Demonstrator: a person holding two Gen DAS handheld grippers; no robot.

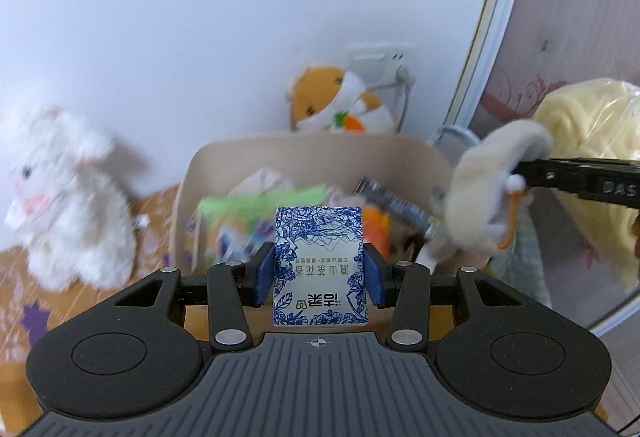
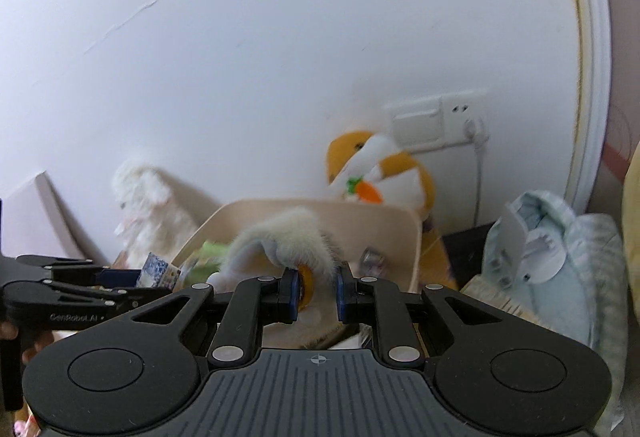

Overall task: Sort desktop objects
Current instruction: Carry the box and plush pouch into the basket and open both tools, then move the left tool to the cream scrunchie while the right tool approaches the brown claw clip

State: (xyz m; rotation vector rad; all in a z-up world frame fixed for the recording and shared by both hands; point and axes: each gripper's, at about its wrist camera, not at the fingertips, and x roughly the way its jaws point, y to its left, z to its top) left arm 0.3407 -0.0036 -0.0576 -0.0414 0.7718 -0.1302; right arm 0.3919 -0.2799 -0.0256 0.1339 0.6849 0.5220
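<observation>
My left gripper [image 1: 319, 269] is shut on a blue-and-white tissue pack [image 1: 320, 265] and holds it just in front of a beige bin [image 1: 320, 149]. The bin holds several mixed items, among them a green packet [image 1: 256, 205]. My right gripper [image 2: 317, 291] is shut on a cream plush toy [image 2: 288, 241] with orange parts, held over the bin's near side [image 2: 412, 237]. In the left wrist view the right gripper [image 1: 516, 173] comes in from the right with the plush [image 1: 488, 189]. In the right wrist view the left gripper [image 2: 132, 281] with the pack [image 2: 154, 269] shows at left.
A white plush rabbit [image 1: 68, 197] sits left of the bin. An orange hamster plush [image 1: 340, 105] leans on the wall behind it, below a wall socket [image 1: 384, 65]. Pale blue cloth [image 2: 560, 257] and a yellow bundle [image 1: 588, 141] lie at right.
</observation>
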